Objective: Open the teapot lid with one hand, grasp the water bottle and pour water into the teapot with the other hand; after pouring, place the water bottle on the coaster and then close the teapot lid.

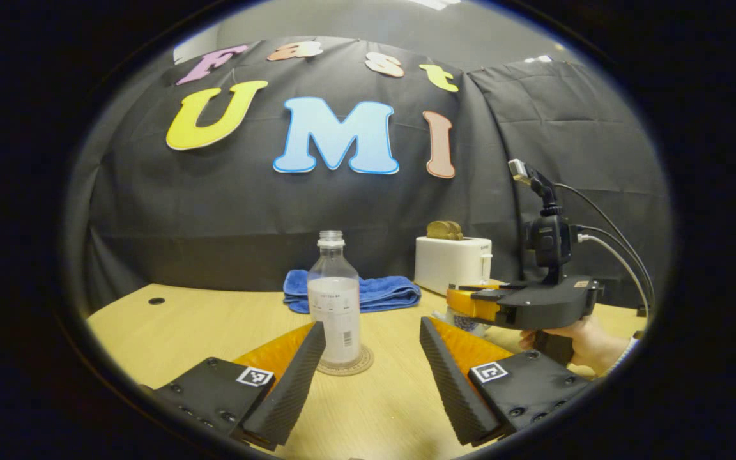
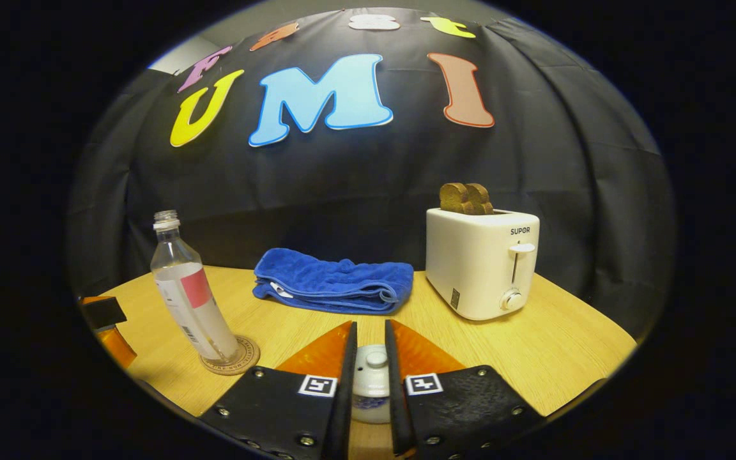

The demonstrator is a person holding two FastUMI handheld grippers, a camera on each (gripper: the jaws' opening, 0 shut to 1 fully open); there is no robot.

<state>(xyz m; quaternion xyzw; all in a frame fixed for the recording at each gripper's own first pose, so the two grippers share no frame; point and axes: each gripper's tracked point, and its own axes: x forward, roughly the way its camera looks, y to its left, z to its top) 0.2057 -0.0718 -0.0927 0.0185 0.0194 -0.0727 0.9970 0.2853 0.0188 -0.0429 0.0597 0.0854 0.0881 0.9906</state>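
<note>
**Lid pinched over the teapot, bottle parked on its coaster**

The right gripper (image 2: 370,358) has its fingers drawn close together on the small knob of the teapot lid (image 2: 374,367), which sits directly between them, at the near edge of the right gripper view. The teapot (image 1: 464,319) is mostly hidden beneath that gripper; in the left gripper view only a patterned sliver of it peeks out under the tool, so I cannot tell whether the lid is seated or just above the rim. A hand (image 1: 588,342) holds the tool from the right.

The left gripper (image 1: 368,358) has its fingers spread wide and holds nothing. The water bottle (image 1: 335,297) stands upright, uncapped, its long axis vertical, on the round coaster (image 1: 350,364), straight ahead of the left gripper and slightly left of centre. The left gripper is the nearer one to it; the bottle lies well left of the right gripper.

My reading: the pour looks finished, and closing the lid is the step in hand.

Writing: the white toaster (image 2: 482,262), far right beside the folded blue towel (image 2: 336,281), reads "SUPOR". The bottle label's print is too small to read.
</note>
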